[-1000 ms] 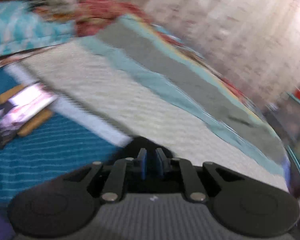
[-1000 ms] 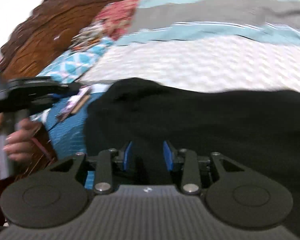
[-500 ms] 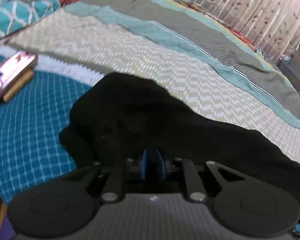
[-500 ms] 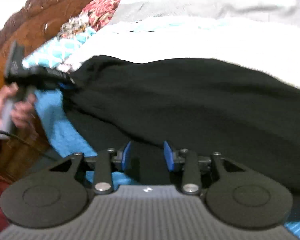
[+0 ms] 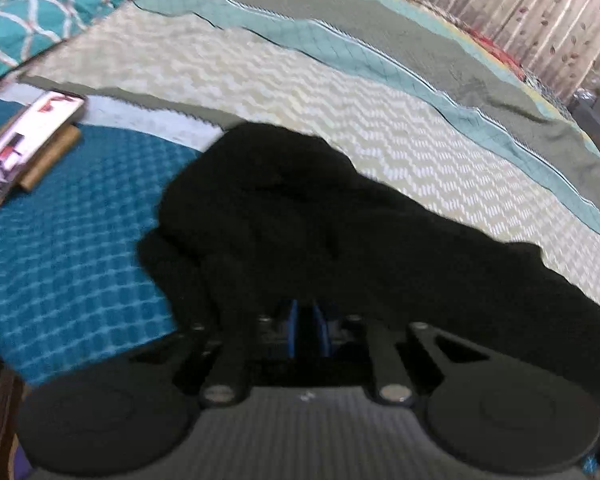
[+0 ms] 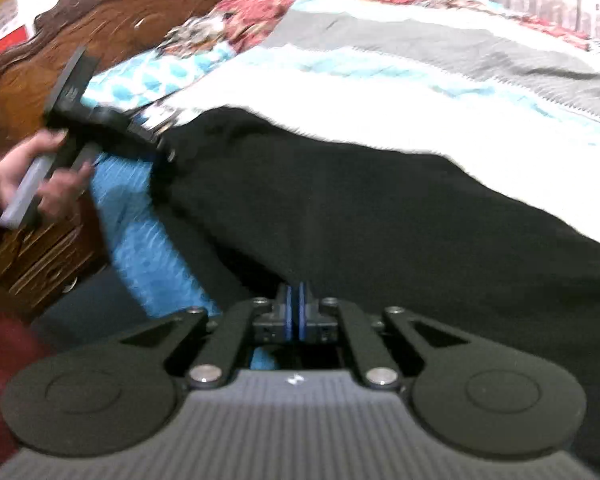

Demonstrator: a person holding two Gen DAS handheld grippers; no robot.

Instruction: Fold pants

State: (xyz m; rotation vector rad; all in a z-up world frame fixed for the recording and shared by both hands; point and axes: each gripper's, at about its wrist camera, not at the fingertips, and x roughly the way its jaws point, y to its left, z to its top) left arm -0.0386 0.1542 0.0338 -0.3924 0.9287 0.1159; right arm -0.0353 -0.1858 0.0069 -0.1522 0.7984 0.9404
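I have both tongs clamped on the black pants (image 6: 380, 216): left gripper (image 5: 305, 330) at one near edge, right gripper (image 6: 296, 312), jaws just snapped closed, at another. They sprawl ahead over the bedspread (image 5: 340, 92), bunched; folding has barely begun.

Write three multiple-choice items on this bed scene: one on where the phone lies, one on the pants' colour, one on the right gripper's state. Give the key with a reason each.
1. Where does the phone lie in the left wrist view?
A. left of the pants, on the blue cloth
B. on top of the pants
C. on the headboard

2. What colour are the pants?
A. red
B. black
C. white

3. How do the right gripper's jaws stand?
A. wide open over bare quilt
B. out of view
C. shut at the pants' near edge

Key: 1 A, it rests apart from the pants on the blue cloth. 2 B, the fabric is plain black. 3 C, the blue pads meet, having just closed, with black fabric at them.
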